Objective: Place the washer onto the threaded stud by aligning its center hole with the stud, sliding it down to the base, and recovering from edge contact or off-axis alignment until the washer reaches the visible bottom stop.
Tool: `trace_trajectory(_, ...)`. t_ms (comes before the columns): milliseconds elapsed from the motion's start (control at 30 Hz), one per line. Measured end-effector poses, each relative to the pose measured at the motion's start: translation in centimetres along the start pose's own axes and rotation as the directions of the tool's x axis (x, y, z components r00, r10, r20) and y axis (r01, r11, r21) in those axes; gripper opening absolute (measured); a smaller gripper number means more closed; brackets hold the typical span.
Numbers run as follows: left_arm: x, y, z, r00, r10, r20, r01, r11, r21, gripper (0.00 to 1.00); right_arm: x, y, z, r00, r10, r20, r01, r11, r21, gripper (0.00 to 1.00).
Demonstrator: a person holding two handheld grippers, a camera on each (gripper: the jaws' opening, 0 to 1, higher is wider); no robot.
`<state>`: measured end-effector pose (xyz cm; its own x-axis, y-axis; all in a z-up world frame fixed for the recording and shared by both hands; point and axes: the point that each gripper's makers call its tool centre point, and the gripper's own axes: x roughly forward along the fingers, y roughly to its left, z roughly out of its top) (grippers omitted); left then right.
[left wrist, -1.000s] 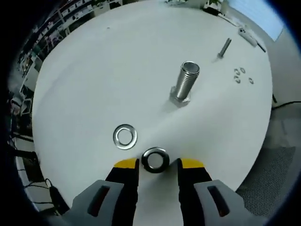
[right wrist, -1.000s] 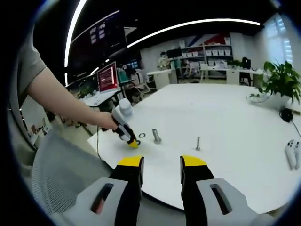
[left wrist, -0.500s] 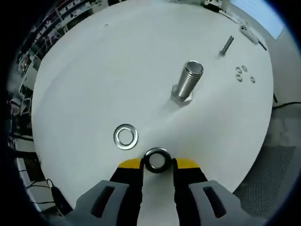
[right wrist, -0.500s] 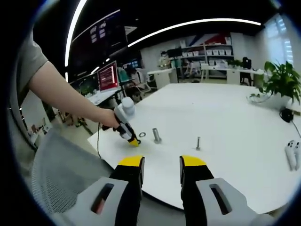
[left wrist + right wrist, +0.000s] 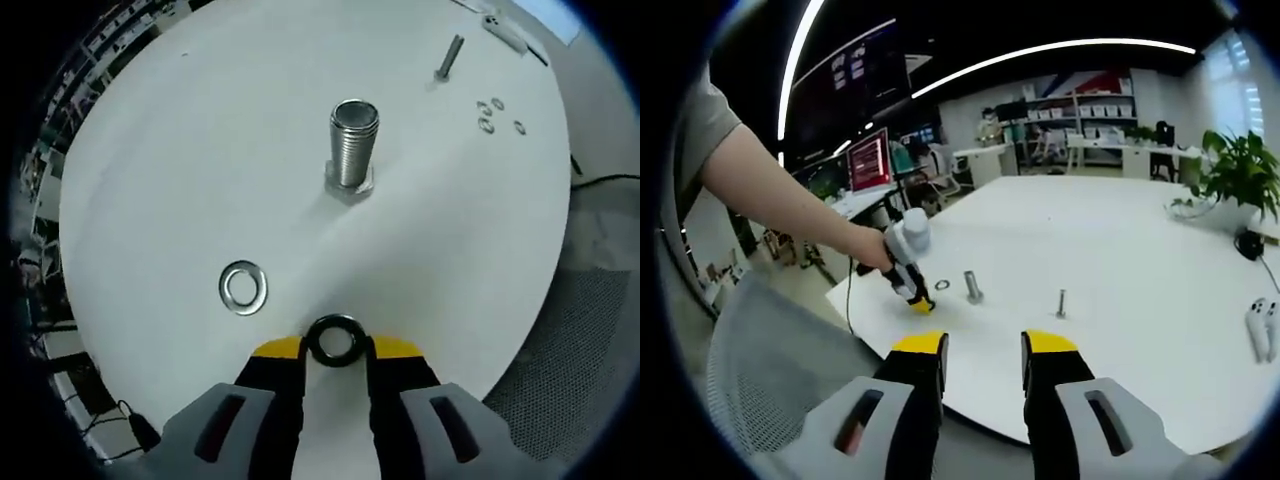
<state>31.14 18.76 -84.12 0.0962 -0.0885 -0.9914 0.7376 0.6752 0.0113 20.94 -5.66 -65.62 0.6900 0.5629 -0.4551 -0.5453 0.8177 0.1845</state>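
Observation:
In the left gripper view my left gripper [image 5: 335,346] is shut on a dark steel ring, the washer [image 5: 335,339], held just above the white table [image 5: 200,150]. The threaded stud [image 5: 353,142] stands upright on its hex base further ahead, apart from the held washer. A second flat washer [image 5: 243,288] lies on the table to the left. In the right gripper view my right gripper [image 5: 983,349] is open and holds nothing, off the table's near edge. That view shows the left gripper [image 5: 916,301] far off in a person's hand, near the stud [image 5: 972,288].
A slim bolt [image 5: 447,58] and several small washers [image 5: 490,112] lie beyond the stud. A white remote [image 5: 503,28] sits at the far edge. In the right gripper view the slim bolt [image 5: 1061,304] stands right of the stud, white controllers [image 5: 1262,327] lie right, and a plant [image 5: 1230,170] stands behind.
My left gripper shut on the washer that lay between its jaws and has lifted it off the table, the view shifting so the stud sits more central. The right gripper has stayed still.

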Motion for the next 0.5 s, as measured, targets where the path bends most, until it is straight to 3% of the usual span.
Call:
trace_trajectory(367, 0.03, 0.00, 0.00, 0.999, -0.003, 0.039, 0.002, 1.000, 0.012, 0.22, -0.02, -0.09, 0.05, 1.000, -0.005, 0.004, 0.005, 1.000, 0.005, 0.31)
trace_trajectory(500, 0.01, -0.16, 0.10, 1.000, 0.004, 0.022, -0.004, 1.000, 0.004, 0.21, -0.02, -0.08, -0.01, 1.000, -0.007, 0.001, 0.007, 1.000, 0.004, 0.31)
